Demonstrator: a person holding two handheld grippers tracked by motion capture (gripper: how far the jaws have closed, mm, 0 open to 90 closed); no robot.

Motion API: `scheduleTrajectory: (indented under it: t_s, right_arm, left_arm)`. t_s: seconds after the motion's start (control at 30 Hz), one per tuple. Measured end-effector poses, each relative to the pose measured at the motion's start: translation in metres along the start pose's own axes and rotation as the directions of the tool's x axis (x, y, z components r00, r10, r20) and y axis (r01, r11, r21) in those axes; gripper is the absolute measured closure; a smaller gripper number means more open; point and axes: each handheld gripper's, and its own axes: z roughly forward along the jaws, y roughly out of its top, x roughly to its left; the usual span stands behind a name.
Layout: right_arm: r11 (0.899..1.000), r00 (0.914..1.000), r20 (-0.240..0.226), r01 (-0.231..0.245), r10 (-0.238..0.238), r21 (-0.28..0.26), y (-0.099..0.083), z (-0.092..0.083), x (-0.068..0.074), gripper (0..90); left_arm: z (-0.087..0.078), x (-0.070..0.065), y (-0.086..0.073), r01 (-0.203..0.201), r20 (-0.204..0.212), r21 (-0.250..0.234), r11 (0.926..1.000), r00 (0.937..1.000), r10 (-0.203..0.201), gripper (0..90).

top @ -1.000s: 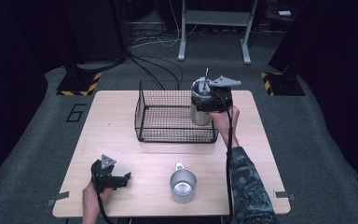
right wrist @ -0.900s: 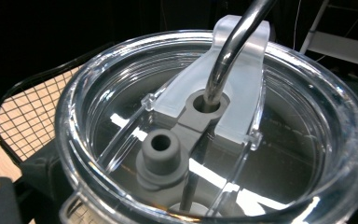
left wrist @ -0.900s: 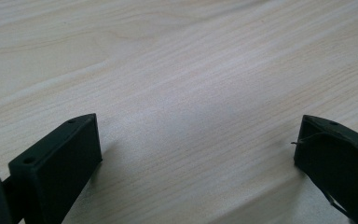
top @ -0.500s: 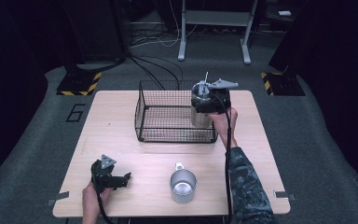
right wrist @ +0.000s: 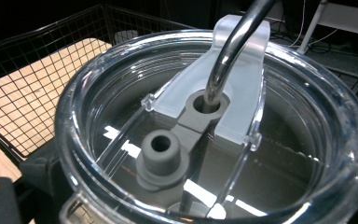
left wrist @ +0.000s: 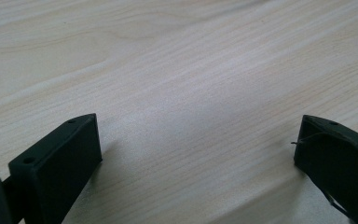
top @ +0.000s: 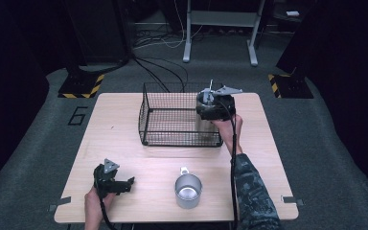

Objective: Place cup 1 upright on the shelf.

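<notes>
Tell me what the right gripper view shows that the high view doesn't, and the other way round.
Right gripper view alone: the tumbler's clear lid close up, with its grey stopper and the metal straw through it. High view alone: the metal mug, the left gripper resting on the table, and the right gripper. Both: the wire basket on the table.

Left gripper [left wrist: 198, 154] fingers [left wrist: 56, 163] (spread wide) over table [left wrist: 191, 70]

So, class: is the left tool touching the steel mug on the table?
Apart. The high view shows bare table between the left tool and the steel mug.
</notes>
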Motion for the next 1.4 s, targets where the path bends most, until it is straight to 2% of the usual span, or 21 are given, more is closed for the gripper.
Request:
scheduleTrajectory:
  t_s: [0.07, 0.47, 0.83, 0.9, 0.97, 1.0, 1.1, 1.4]
  right_arm:
    - [1.000, 1.0000, 0.000, -0.005, 0.005, 0.004, -0.002, 0.001, 0.000, 3.5]
    - [1.000, 0.9999, -0.002, -0.015, 0.016, 0.023, -0.012, 0.007, 0.000, 3.5]
    - [0.999, 0.9999, 0.005, -0.012, 0.012, 0.037, -0.016, 0.012, 0.002, 3.4]
    - [0.999, 1.0000, 0.008, 0.000, 0.000, 0.036, -0.016, 0.013, 0.003, 3.5]
    - [0.999, 0.9999, 0.009, -0.005, 0.005, 0.041, -0.016, 0.013, 0.004, 3.5]
    - [0.999, 1.0000, 0.004, -0.006, 0.006, 0.040, -0.016, 0.014, 0.005, 3.4]
    - [0.999, 1.0000, 0.003, 0.006, -0.006, 0.043, -0.017, 0.016, 0.005, 3.5]
    - [0.999, 1.0000, -0.001, 0.003, -0.003, 0.050, -0.018, 0.020, 0.008, 3.5]
  left_arm:
    - [0.001, -0.001, 0.000, 0.010, -0.001, -0.010, 0.9999, 0.9999, -0.010, 0.5]
    - [0.000, -0.001, 0.000, 0.008, -0.001, -0.007, 0.9999, 1.0000, -0.008, 0.5]
    - [0.000, 0.000, 0.000, 0.001, 0.000, 0.000, 1.0000, 1.0000, -0.001, 0.5]
    - [0.000, 0.000, 0.000, -0.002, 0.000, 0.000, 1.0000, 1.0000, 0.002, 0.5]
    - [0.000, 0.000, 0.000, -0.001, 0.000, 0.000, 1.0000, 1.0000, 0.001, 0.5]
    - [0.001, -0.001, 0.000, 0.011, -0.001, -0.009, 0.9999, 0.9999, -0.011, 0.5]
    - [0.001, -0.001, 0.000, 0.011, -0.001, -0.009, 0.9999, 0.9999, -0.011, 0.5]
    - [0.001, -0.001, 0.000, 0.010, -0.002, -0.008, 0.9999, 0.9999, -0.010, 0.5]
